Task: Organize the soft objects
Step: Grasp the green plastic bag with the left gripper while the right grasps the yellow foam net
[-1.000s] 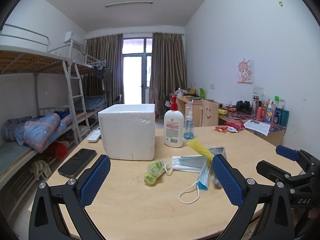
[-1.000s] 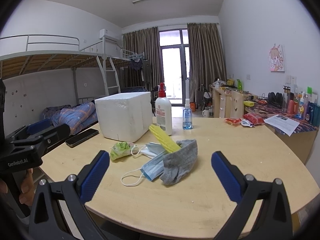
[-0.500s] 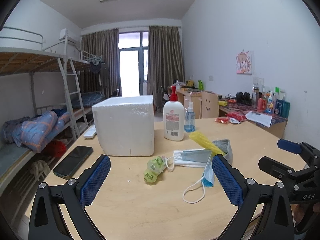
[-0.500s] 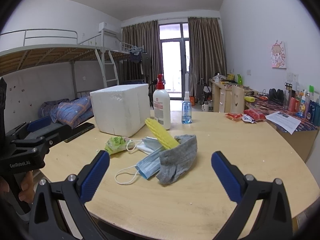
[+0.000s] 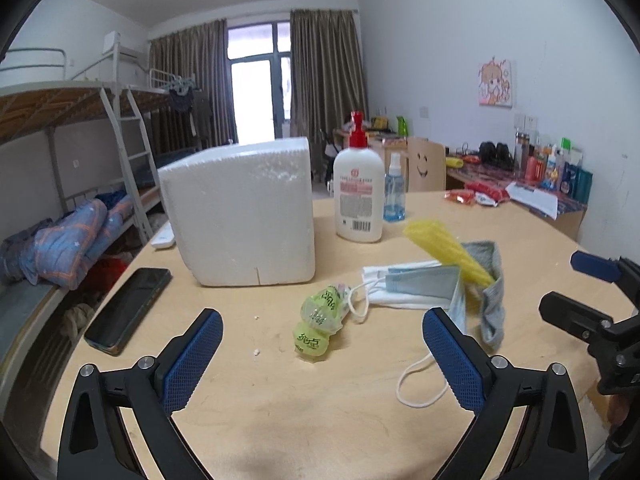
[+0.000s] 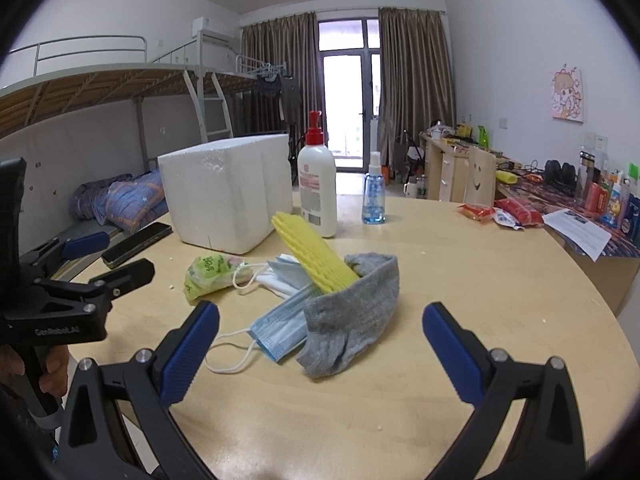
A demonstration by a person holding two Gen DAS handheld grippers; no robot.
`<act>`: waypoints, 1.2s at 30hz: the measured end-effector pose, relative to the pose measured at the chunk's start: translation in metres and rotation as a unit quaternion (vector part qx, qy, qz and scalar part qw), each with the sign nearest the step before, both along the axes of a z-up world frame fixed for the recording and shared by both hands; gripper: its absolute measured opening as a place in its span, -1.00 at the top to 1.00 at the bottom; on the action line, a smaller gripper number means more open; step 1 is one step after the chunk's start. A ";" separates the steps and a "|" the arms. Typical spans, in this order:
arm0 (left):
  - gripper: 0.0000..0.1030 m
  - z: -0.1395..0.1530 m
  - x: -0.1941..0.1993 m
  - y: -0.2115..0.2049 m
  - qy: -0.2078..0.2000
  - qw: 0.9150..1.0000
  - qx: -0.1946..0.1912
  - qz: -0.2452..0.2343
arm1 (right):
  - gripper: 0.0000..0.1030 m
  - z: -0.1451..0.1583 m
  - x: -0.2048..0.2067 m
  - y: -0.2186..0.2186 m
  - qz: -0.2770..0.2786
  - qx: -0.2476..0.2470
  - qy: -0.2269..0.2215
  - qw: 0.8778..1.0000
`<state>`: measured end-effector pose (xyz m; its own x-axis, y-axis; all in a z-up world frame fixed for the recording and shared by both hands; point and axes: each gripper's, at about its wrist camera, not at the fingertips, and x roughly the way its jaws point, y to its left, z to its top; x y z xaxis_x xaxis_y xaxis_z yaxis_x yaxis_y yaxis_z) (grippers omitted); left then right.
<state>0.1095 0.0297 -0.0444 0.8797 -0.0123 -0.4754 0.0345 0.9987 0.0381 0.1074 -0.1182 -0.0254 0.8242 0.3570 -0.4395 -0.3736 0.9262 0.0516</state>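
A pile of soft things lies mid-table: a grey sock [image 6: 352, 312], a yellow foam net sleeve [image 6: 312, 256] poking out of it, a blue face mask [image 6: 280, 328], a white mask [image 5: 400, 292] and a green plastic packet [image 5: 320, 320]. A white foam box [image 5: 244, 212] stands behind them. My left gripper [image 5: 320, 364] is open and empty, just in front of the green packet [image 6: 208, 272]. My right gripper [image 6: 320, 352] is open and empty, just in front of the sock [image 5: 492, 300].
A lotion pump bottle [image 5: 360, 192] and a blue spray bottle [image 5: 394, 194] stand behind the pile. A black phone [image 5: 128, 308] lies near the table's left edge. Snack packets [image 6: 500, 212] and paper lie far right. A bunk bed is off to the left.
Both grippers have moved forward and closer to the pile; the objects look larger. Nothing on the table has moved, and both grippers stay open.
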 end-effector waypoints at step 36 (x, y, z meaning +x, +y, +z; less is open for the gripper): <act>0.15 -0.048 0.090 0.020 0.169 0.984 -0.042 -0.019 | -0.85 -0.004 0.105 0.042 0.048 -0.072 0.092 0.992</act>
<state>0.1990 0.0497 -0.0928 0.6691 -0.0951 -0.7371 0.0692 0.9954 -0.0657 0.2124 -0.0758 -0.0290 0.6901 0.3531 -0.6317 -0.4574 0.8892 -0.0027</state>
